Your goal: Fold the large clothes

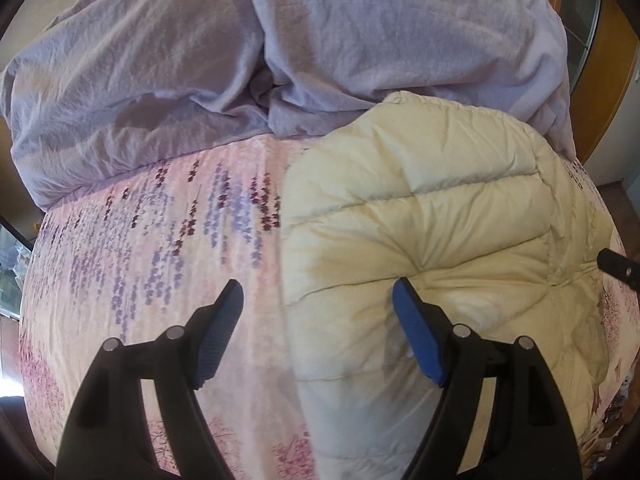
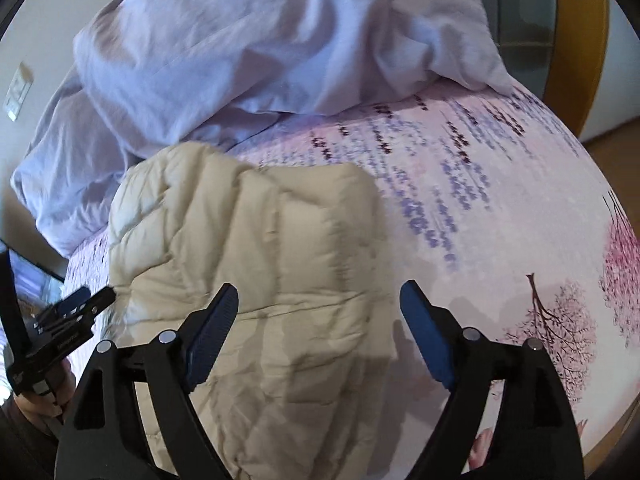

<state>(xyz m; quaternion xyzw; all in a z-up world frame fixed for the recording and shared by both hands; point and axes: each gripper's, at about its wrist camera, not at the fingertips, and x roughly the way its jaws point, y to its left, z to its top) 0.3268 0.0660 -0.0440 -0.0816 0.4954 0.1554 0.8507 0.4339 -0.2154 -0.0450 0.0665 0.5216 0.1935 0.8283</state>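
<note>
A cream quilted puffer coat (image 1: 432,232) lies folded on the floral bedsheet (image 1: 160,240). My left gripper (image 1: 318,292) is open and empty, hovering over the coat's left edge, with one blue pad over the sheet and the other over the coat. In the right wrist view the coat (image 2: 256,248) lies left of centre. My right gripper (image 2: 320,296) is open and empty above the coat's right part. The left gripper (image 2: 86,300) shows at the far left there, and the right gripper's tip (image 1: 616,266) shows at the right edge of the left wrist view.
A crumpled lavender duvet (image 1: 240,60) is heaped at the back of the bed, also in the right wrist view (image 2: 248,52). A wooden frame (image 2: 576,40) stands at the back right. The sheet (image 2: 500,220) lies bare right of the coat.
</note>
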